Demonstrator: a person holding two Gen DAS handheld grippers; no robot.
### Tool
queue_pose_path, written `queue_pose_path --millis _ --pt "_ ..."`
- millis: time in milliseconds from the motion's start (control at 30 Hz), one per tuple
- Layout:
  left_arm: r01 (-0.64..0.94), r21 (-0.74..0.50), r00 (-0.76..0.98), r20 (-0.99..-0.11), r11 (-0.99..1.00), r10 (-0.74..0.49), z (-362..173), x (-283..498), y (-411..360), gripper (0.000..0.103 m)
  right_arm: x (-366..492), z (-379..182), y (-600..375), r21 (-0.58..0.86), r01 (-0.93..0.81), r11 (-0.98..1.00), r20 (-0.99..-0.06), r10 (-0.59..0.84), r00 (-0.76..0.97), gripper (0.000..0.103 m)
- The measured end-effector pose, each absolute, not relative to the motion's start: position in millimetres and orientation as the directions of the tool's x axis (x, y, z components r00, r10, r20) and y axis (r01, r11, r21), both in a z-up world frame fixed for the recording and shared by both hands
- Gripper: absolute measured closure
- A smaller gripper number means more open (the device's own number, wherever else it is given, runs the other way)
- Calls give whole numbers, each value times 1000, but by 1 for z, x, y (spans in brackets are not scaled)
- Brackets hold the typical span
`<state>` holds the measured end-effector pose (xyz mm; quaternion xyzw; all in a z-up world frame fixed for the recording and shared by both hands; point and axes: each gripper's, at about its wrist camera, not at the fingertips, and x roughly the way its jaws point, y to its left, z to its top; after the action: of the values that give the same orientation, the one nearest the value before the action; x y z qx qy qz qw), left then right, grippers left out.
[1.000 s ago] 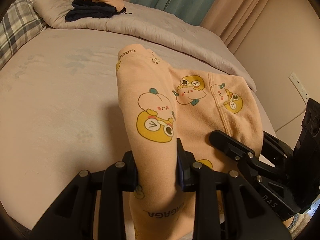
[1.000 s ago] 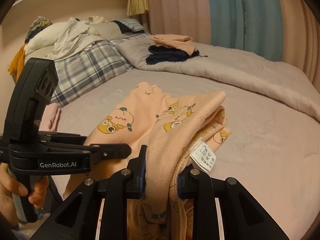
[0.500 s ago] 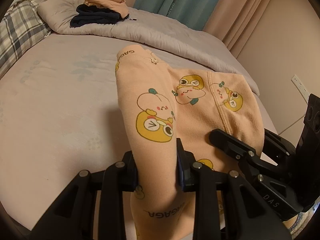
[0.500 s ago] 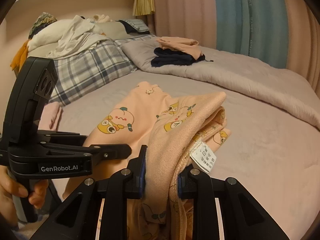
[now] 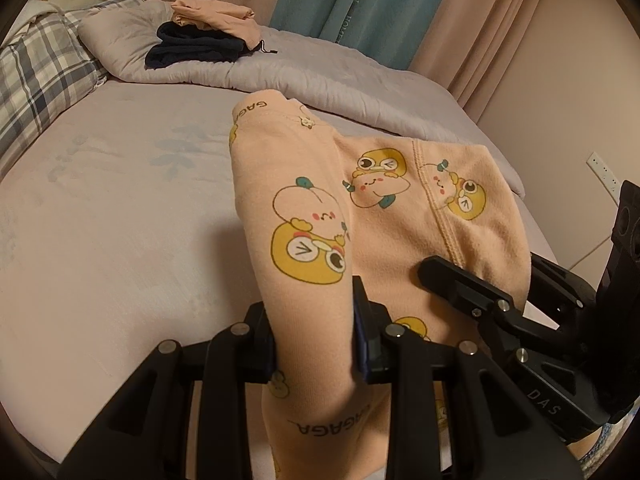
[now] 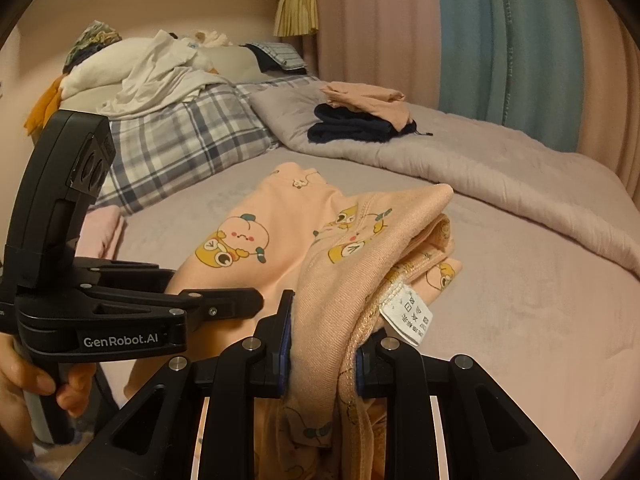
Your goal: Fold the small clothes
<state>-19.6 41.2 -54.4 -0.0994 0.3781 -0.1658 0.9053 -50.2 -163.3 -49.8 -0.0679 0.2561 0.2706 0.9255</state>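
Note:
A small peach garment with yellow cartoon prints (image 5: 392,216) lies partly on the bed, its near end lifted. My left gripper (image 5: 314,332) is shut on its left edge. My right gripper (image 6: 324,344) is shut on its right edge, a bunched fold with a white care label (image 6: 408,316). The garment also shows in the right wrist view (image 6: 256,236). The right gripper shows in the left wrist view (image 5: 500,308) on the right, and the left gripper in the right wrist view (image 6: 224,304) on the left.
The bed has a mauve sheet (image 5: 100,220). A grey quilt (image 5: 320,76) lies across the far side with a folded peach and navy stack (image 5: 208,36) on it. A plaid pillow (image 6: 172,152) and heaped white laundry (image 6: 152,68) sit at the head. Curtains (image 6: 500,40) hang behind.
Both grippers keep their hold on the garment. The views have shifted slightly, with the far stack and pillow sitting lower and nearer the centre than before.

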Motion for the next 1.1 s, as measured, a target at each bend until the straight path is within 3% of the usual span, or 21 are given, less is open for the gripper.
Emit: queue_pose_path --millis 1100 --pt "186 -237 714 -634 954 -296 -44 -34 40 74 -49 -43 -156 -9 -568 823 -485 493 723 78"
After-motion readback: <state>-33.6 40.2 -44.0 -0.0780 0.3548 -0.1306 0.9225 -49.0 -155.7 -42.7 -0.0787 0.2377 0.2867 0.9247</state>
